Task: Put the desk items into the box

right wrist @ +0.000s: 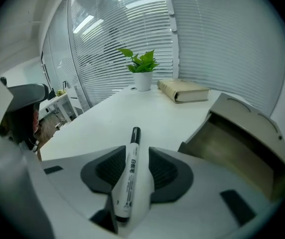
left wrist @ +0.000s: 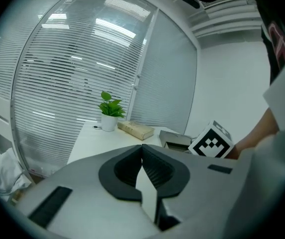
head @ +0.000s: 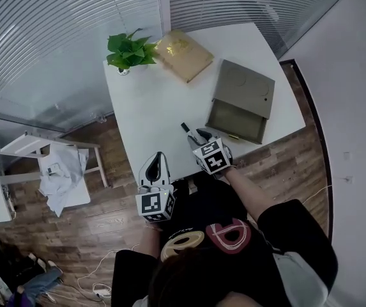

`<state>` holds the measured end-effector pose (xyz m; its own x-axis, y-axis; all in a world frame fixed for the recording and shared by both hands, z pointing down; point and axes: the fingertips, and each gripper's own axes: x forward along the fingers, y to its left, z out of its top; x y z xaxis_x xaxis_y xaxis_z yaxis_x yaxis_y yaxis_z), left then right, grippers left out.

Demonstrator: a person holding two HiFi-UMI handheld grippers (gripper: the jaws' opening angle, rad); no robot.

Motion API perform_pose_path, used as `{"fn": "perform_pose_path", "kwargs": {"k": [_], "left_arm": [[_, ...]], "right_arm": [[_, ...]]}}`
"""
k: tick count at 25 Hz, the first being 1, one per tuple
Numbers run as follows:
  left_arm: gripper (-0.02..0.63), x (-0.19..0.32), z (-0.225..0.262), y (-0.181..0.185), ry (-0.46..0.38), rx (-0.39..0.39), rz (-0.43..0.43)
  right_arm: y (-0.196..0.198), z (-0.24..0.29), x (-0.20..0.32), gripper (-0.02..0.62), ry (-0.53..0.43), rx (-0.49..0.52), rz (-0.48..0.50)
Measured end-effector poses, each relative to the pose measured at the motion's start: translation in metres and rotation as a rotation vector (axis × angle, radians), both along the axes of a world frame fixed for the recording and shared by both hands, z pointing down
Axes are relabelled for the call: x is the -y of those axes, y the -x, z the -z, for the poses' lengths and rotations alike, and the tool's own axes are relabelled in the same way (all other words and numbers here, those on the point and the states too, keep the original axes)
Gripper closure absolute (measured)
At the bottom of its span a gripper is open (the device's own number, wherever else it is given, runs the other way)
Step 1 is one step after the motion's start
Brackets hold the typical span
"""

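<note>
White marker (right wrist: 130, 178), just left of the box (right wrist: 241, 133), lies lengthwise between the nearer right hand-held gripper's (right wrist: 137, 152) released jaws; left hand-held gripper (left wrist: 142, 149) is clenched empty.

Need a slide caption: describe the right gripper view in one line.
Right gripper, open, straddles a black-capped marker on the white table, beside the open box.

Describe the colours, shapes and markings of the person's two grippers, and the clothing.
The left gripper and right gripper are pale grey shells with black ribbed pads. Each carries a white cube with black square markers. The person wears a black top.
</note>
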<state>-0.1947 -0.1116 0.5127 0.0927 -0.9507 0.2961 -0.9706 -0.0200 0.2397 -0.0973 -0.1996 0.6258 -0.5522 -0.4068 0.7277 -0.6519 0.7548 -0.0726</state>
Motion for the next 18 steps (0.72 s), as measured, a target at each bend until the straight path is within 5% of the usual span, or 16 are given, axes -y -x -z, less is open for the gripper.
{"fn": "perform_pose_path", "kwargs": {"k": [18], "left_arm": [[0.588,-0.0006,-0.0007,-0.0013,0.009,0.02,0.062]], "right_arm": [[0.0002,-0.0048,0.0008,0.512,0.021,-0.087,0.062]]}}
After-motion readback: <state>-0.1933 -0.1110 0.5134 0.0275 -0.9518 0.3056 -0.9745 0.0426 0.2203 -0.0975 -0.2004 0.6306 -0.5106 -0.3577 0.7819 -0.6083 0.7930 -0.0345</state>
